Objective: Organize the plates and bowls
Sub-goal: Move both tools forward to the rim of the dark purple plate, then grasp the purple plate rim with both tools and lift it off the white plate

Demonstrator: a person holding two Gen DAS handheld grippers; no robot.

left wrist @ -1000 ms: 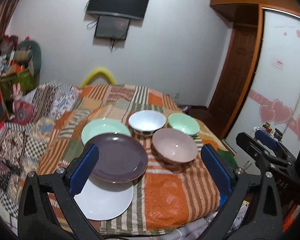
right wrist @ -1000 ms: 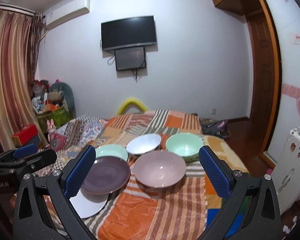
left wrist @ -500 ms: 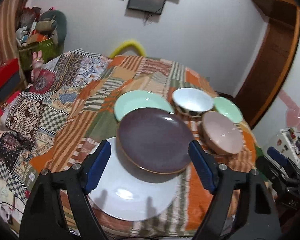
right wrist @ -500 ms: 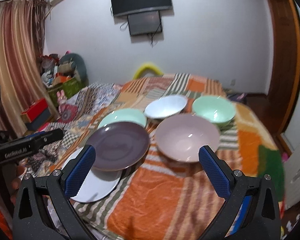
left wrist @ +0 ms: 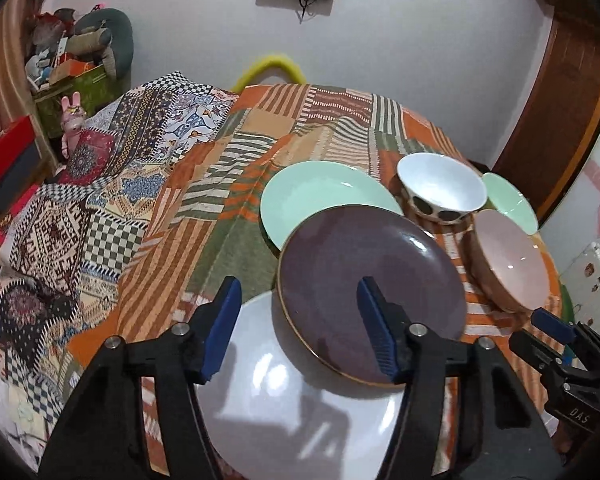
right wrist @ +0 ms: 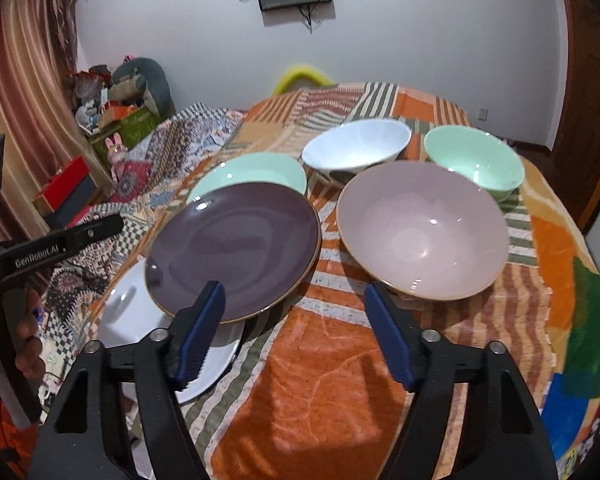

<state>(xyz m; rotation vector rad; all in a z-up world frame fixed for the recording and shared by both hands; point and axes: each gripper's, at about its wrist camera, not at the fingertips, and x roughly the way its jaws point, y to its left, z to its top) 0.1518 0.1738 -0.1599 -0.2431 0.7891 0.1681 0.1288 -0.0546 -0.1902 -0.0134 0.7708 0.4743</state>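
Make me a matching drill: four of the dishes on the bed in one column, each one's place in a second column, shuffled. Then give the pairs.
Dishes
1. purple plate
2. white plate
3. pink bowl
4. spotted white bowl

Places
A. partly under the purple plate, at the near edge
B. between the green plate and the green bowl
C. resting on the rims of two other plates
D. right of the purple plate, in front of the green bowl

Pairs: 1-C, 2-A, 3-D, 4-B

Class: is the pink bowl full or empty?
Empty. The pink bowl shows its bare glossy inside down to the bottom in the right wrist view.
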